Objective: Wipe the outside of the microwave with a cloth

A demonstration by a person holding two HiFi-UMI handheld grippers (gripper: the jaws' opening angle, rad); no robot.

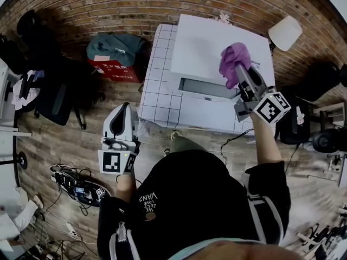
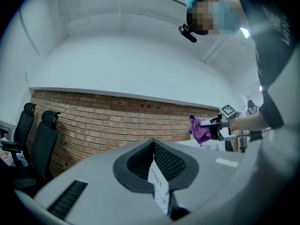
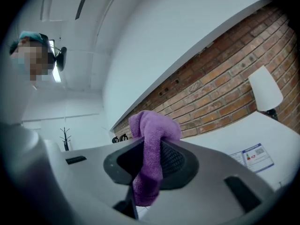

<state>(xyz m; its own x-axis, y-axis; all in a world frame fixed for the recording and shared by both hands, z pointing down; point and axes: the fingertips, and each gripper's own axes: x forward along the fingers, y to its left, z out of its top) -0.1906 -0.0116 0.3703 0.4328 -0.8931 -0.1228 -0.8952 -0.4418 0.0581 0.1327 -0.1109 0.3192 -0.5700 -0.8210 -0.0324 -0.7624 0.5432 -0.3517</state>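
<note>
The right gripper has its 2 jaws clamped on a bunched purple cloth, which bulges out past the tips and hangs down between them. The microwave lies directly under and ahead of those tips, on the white tiled table. The cloth sits over the right part of its top panel, though I can't tell whether it is touching yet. The left gripper is held well off to the other side, short of the table's near corner, with its jaws drawn together on nothing. To wipe well, the free wad beyond the tips should probably be pressed flat on the panel, so that fabric rather than jaw plastic meets the surface. Overlapping strokes could then run toward the near edge and on to the door front and sides. The left gripper could brace the casing if it slides.
</note>
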